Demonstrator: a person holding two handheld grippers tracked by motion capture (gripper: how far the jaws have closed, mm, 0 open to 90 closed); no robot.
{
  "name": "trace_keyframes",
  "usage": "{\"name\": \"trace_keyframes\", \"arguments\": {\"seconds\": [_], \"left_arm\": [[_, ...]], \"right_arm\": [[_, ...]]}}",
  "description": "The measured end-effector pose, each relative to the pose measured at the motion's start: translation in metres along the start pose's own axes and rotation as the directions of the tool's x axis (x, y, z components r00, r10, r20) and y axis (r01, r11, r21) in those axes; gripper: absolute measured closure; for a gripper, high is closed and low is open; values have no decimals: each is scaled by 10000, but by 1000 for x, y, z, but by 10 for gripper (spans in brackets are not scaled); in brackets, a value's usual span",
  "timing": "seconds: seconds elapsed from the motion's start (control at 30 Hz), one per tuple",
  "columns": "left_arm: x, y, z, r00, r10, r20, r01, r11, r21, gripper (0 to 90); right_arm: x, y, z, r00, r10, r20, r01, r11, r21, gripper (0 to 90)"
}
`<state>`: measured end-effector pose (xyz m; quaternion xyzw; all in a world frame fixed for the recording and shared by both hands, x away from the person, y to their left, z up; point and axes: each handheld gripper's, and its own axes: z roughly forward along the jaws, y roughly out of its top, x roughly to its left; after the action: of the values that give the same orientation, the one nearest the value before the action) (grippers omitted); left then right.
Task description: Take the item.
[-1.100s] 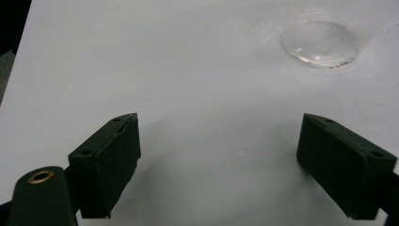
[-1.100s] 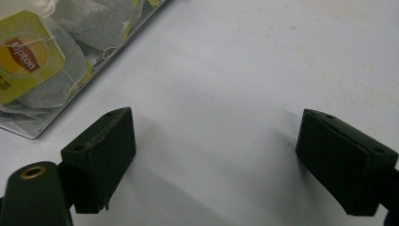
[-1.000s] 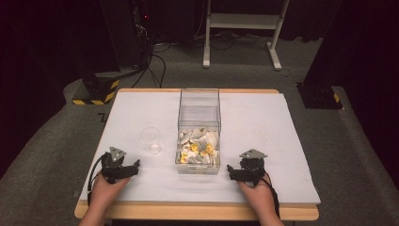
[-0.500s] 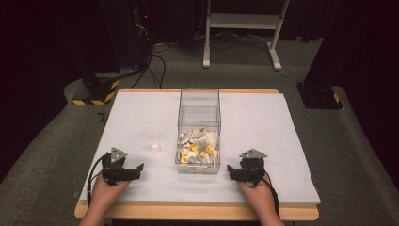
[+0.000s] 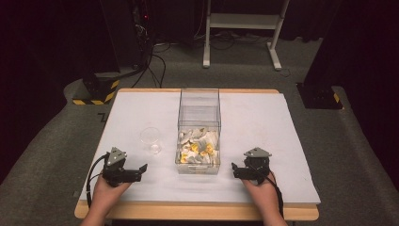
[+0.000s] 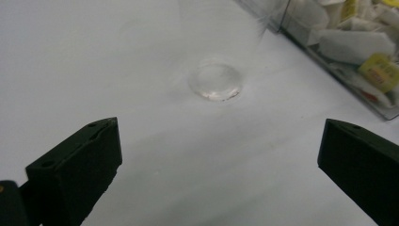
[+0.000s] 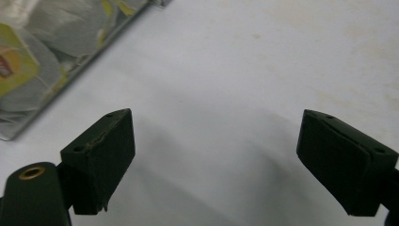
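A clear plastic box (image 5: pixel 199 101) stands mid-table, its near end heaped with white and yellow sachets (image 5: pixel 197 147). To its left stands an empty clear glass cup (image 5: pixel 150 139). My left gripper (image 5: pixel 140 172) lies near the front edge, pointing right toward the box. Its jaws have just been opening, and they now stand open with nothing between them. In the left gripper view the cup's base (image 6: pixel 215 83) lies ahead of my left gripper (image 6: pixel 221 125), with the sachets (image 6: pixel 357 42) at upper right. My right gripper (image 5: pixel 234 170) sits right of the box, open and empty. The right gripper view shows my right gripper (image 7: pixel 215 115) over bare sheet.
A white sheet (image 5: pixel 263 122) covers the wooden table (image 5: pixel 197 212). The box's corner with silver and yellow sachets (image 7: pixel 28 66) shows at the upper left of the right gripper view. Beyond the table are a dark floor, cables and a white stand (image 5: pixel 240 28).
The left gripper's jaws have spread wider and the hand has risen slightly. The right hand, cup and box stay where they were.
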<state>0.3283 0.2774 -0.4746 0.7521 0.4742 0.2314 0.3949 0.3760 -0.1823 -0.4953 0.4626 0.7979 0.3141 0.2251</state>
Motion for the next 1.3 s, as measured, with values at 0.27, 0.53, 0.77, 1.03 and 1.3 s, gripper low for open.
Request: {"name": "trace_keyframes", "arguments": {"seconds": [0.27, 0.53, 0.77, 1.03, 1.3], "left_arm": [[-12, 12, -10, 9989, 176, 440, -158, 9990, -423, 7], [-20, 22, -15, 9944, 297, 1017, -220, 9969, -757, 8], [-31, 33, -13, 9795, -85, 2011, 286, 9949, -971, 22], [-52, 57, -9, 9746, 715, 2124, -476, 9922, -1153, 7], [-61, 68, -3, 9685, 1095, 2234, -808, 9877, -1337, 8]], "right_arm": [[-12, -5, 1, 9998, 206, 81, -208, 9995, 231, 121], [-11, -7, 3, 9996, 282, -28, -281, 9991, 333, 122], [-13, -8, 4, 9983, 547, -194, -541, 9980, 332, 115], [-13, -9, 4, 9984, 546, -177, -542, 9983, 226, 115], [-13, -10, 4, 9983, 550, -178, -546, 9983, 182, 115]]}}
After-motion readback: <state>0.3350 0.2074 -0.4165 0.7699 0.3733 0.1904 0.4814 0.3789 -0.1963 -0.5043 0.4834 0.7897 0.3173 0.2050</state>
